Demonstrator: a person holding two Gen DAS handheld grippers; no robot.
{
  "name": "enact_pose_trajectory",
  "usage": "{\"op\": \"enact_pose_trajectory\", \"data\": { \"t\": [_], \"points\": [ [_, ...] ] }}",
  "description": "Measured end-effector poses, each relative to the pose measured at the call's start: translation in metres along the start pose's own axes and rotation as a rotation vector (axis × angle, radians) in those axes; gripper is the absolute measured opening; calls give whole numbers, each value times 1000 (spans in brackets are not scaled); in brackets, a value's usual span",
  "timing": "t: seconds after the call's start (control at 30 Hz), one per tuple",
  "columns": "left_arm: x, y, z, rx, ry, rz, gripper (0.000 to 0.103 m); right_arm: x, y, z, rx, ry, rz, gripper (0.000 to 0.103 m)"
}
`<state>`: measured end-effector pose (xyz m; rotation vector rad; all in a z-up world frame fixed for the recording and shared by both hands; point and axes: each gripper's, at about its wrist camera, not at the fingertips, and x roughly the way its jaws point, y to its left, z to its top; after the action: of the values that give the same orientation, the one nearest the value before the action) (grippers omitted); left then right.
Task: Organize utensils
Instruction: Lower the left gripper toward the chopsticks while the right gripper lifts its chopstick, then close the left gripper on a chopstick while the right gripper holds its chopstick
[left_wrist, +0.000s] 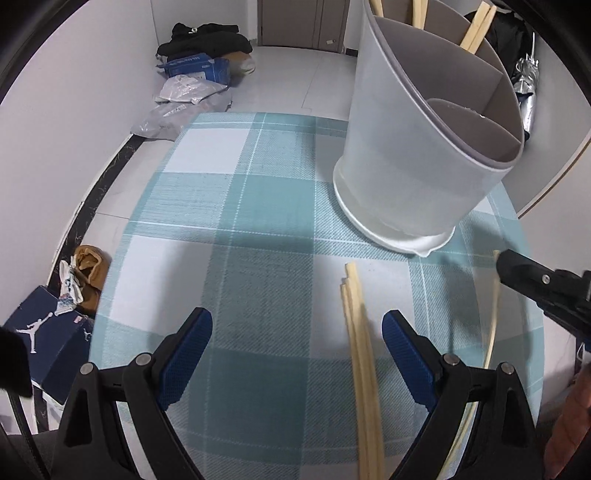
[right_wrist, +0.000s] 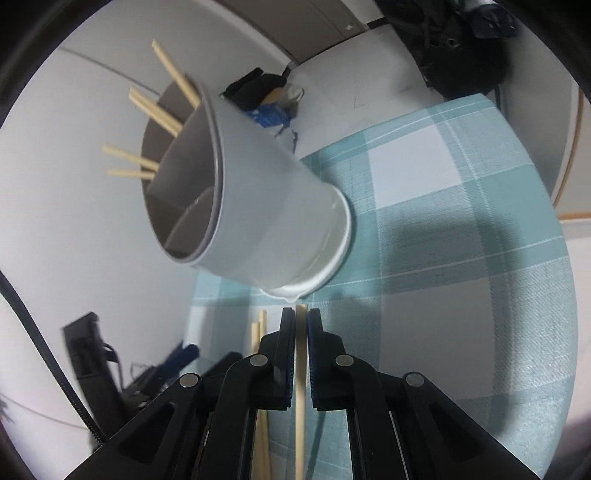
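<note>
A white utensil holder (left_wrist: 417, 147) with grey dividers stands on the checked teal tablecloth (left_wrist: 240, 206), several wooden chopsticks sticking out of its back compartments. My left gripper (left_wrist: 297, 332) hovers open over the cloth, with loose chopsticks (left_wrist: 360, 354) lying just inside its right finger. My right gripper (right_wrist: 301, 317) is shut on a single chopstick (right_wrist: 300, 387), just short of the holder (right_wrist: 258, 206) base. The same right gripper (left_wrist: 517, 273) shows at the right edge of the left wrist view, with its chopstick (left_wrist: 493, 317) hanging from it.
The table drops off to the floor on the left, where a dark shoe box (left_wrist: 48, 336), a brown shoe (left_wrist: 90, 273), plastic bags (left_wrist: 177, 107) and dark clothes (left_wrist: 207, 37) lie. More loose chopsticks (right_wrist: 258, 332) rest left of the right gripper's fingers.
</note>
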<state>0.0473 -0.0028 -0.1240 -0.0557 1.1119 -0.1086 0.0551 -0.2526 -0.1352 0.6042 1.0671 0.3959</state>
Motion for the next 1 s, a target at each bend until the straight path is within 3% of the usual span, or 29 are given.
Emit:
{"op": "enact_pose_trajectory", "data": {
  "t": [0.13, 0.3, 0.37, 0.5, 0.57, 0.63, 0.77, 1.0],
  "points": [
    [0, -3, 0, 1, -3, -5, 87, -2, -10, 9, 15, -14, 15, 6],
    [6, -11, 2, -6, 7, 7, 81, -4, 6, -3, 13, -30, 19, 6],
    [9, -16, 1, 0, 18, 22, 58, -4, 12, -4, -8, -34, 14, 6],
    [11, -18, 1, -12, 35, 8, 43, 0, 19, -3, -49, -48, -1, 6],
    [11, -21, 3, -7, 34, -8, 23, -1, 19, -4, -46, -46, 2, 6],
    [9, -24, 2, -1, 28, -10, 11, -2, 18, -4, -51, -47, -9, 6],
    [8, -25, 4, -25, 20, -42, 4, -1, 18, -4, -54, -43, -15, 6],
    [-4, -22, 12, -66, -35, -87, 3, -5, 25, -4, -80, -65, -30, 6]
  ]
}}
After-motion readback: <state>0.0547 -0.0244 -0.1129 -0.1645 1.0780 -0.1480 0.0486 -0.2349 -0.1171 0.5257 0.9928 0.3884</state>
